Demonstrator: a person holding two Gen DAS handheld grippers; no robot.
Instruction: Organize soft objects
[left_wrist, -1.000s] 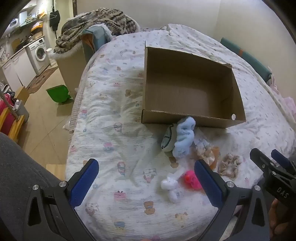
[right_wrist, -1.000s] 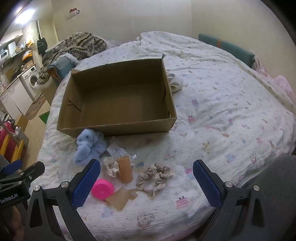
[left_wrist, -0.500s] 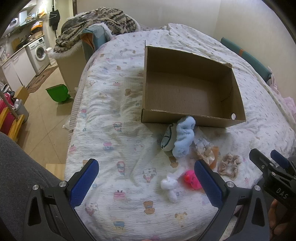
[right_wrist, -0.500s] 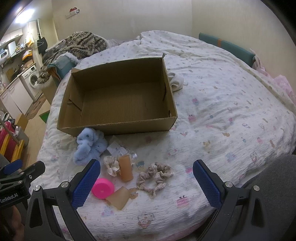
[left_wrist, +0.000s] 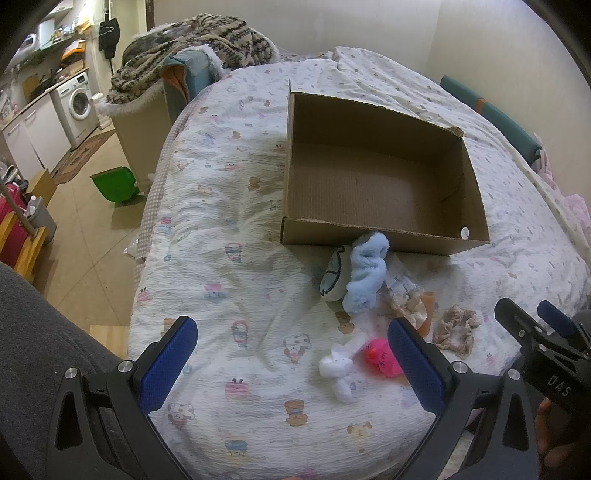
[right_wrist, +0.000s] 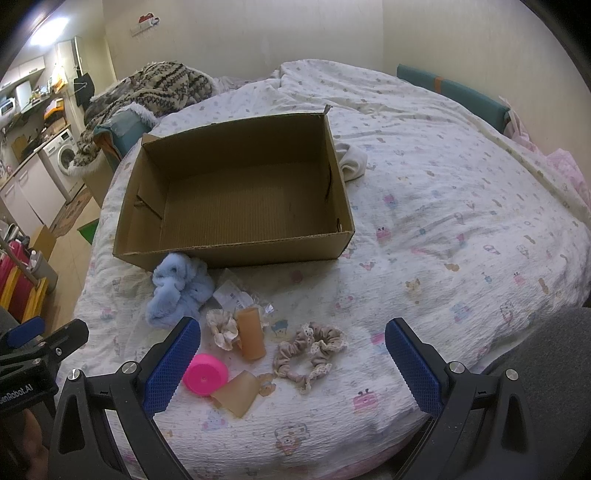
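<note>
An open, empty cardboard box (left_wrist: 380, 181) (right_wrist: 236, 199) sits on the bed. In front of it lie a fluffy light-blue item (left_wrist: 365, 271) (right_wrist: 177, 288), a round white cushion-like item (left_wrist: 332, 277), a cream scrunchie (right_wrist: 223, 328), a beige lace scrunchie (left_wrist: 456, 326) (right_wrist: 310, 349), a pink round object (left_wrist: 382, 356) (right_wrist: 203, 373), a small white plush (left_wrist: 338, 369) and two tan tubes (right_wrist: 251, 334). My left gripper (left_wrist: 291, 362) hovers open near the bed's front edge, left of the pile. My right gripper (right_wrist: 291, 362) hovers open just above the beige scrunchie.
The bed has a white printed sheet (right_wrist: 443, 229). A white cloth (right_wrist: 351, 160) lies right of the box. A patterned blanket (left_wrist: 192, 48) is piled at the far left. Beyond the bed's left edge are a green bin (left_wrist: 116, 182) and a washing machine (left_wrist: 79, 99).
Both views have shifted only slightly; the objects on the bed have not moved and both grippers stay open.
</note>
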